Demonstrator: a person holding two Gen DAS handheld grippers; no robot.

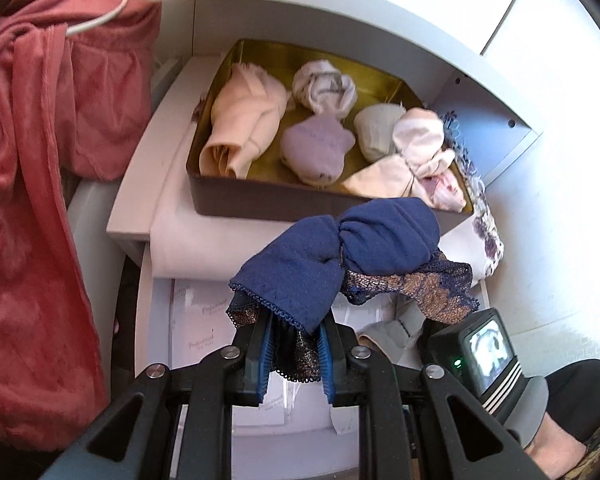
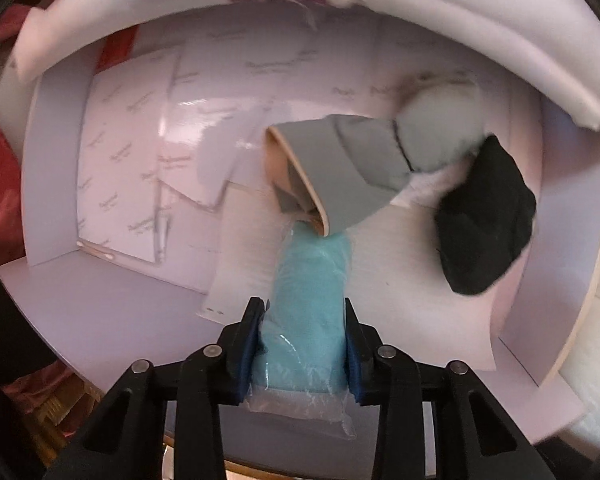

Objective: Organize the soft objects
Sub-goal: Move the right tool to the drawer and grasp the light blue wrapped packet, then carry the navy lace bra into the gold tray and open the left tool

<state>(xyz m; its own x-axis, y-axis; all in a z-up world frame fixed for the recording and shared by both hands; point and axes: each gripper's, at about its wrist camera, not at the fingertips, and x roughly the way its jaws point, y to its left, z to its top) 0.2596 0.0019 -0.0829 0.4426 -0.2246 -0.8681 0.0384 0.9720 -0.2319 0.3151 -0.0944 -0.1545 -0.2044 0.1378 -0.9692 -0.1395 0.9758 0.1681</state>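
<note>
My left gripper (image 1: 294,332) is shut on a navy blue lace-trimmed garment (image 1: 380,240), which hangs bunched in front of a gold-lined tin box (image 1: 260,200). Inside the tin lie several rolled soft items, among them a peach roll (image 1: 240,128), a lilac roll (image 1: 316,148) and a white roll (image 1: 324,84). Pointing down into a white drawer (image 2: 120,300), my right gripper (image 2: 305,312) has its pads pressed on a turquoise cloth in a clear bag (image 2: 310,280). Beyond the bag lie a grey padded garment (image 2: 352,168), a pale roll (image 2: 440,128) and a black cloth (image 2: 484,216).
A red velvety garment (image 1: 40,160) hangs along the left. The tin rests on folded white fabric (image 1: 204,240) beside a floral cloth (image 1: 488,240), under a white shelf (image 1: 340,20). Printed paper sheets (image 2: 132,152) line the drawer. A person's leg (image 1: 580,400) shows at lower right.
</note>
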